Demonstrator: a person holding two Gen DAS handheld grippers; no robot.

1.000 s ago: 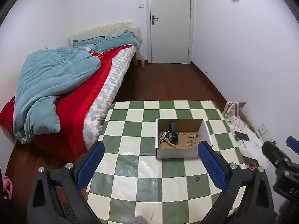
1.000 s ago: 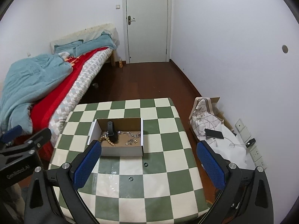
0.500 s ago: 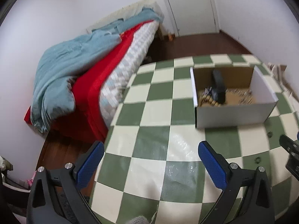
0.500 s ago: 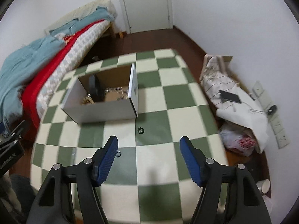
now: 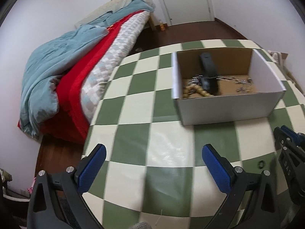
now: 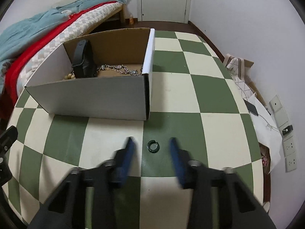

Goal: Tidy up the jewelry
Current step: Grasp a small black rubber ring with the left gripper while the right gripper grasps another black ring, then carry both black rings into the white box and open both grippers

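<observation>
Right claw (image 6: 152, 140) straddles dark ring (image 6: 153, 146); left view barely shows it.

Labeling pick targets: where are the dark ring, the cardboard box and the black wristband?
dark ring (image 6: 152, 146), right wrist view, on its band.
cardboard box (image 6: 91, 97), right wrist view, near outer wall.
black wristband (image 6: 82, 59), right wrist view, mid strap.

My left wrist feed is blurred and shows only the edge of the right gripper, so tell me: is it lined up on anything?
Observer: Yes. The right gripper is open, with one finger on each side of a small dark ring on the table.
Operator: Touching it?
Observer: No, there is a gap on both sides.
Operator: What lies in the box?
Observer: A silver chain beside a black band that leans on the back wall.
</observation>
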